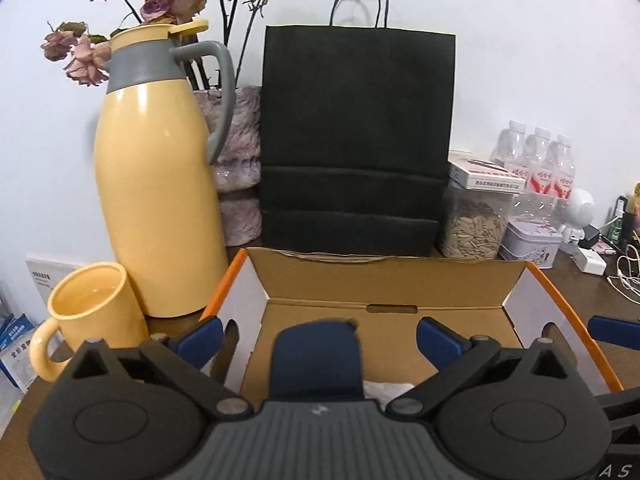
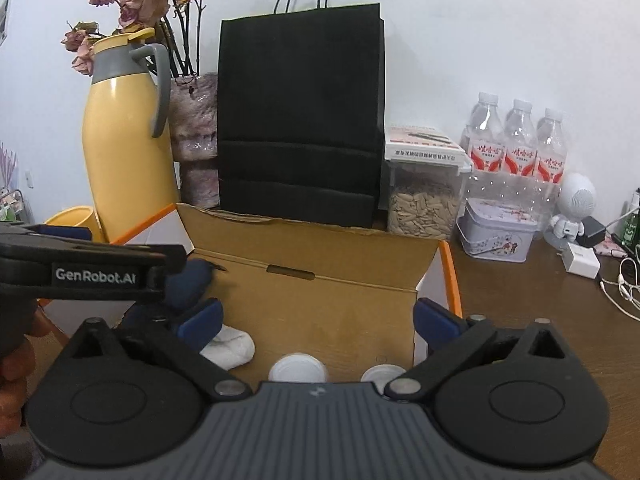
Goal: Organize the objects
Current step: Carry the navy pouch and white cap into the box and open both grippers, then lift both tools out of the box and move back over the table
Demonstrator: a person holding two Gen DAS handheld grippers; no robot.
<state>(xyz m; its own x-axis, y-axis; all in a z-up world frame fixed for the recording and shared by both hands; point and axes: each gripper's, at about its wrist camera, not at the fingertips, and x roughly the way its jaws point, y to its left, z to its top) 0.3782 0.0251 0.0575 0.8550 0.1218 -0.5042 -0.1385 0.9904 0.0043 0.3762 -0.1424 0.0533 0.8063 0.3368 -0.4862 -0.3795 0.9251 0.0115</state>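
Note:
An open cardboard box (image 1: 384, 280) with orange edges lies in front of both grippers. In the left wrist view, my left gripper (image 1: 319, 338) stands wide open over the box. A dark blue soft object (image 1: 316, 360) stands between its blue fingers, clear of both pads. In the right wrist view, my right gripper (image 2: 318, 320) is also wide open above the box floor and holds nothing. Below it lie a white sock (image 2: 230, 346) and two white caps (image 2: 298, 368). The dark blue object (image 2: 188, 284) shows at the left, beside the left gripper's black housing (image 2: 92, 268).
A yellow thermos jug (image 1: 160, 200) and a yellow mug (image 1: 92, 312) stand left of the box. Behind it are a black paper bag (image 1: 356, 140) and a vase of dried roses (image 1: 240, 168). A seed jar (image 2: 424, 212), water bottles (image 2: 516, 144), a tin (image 2: 496, 232) and cables (image 2: 624, 280) fill the right.

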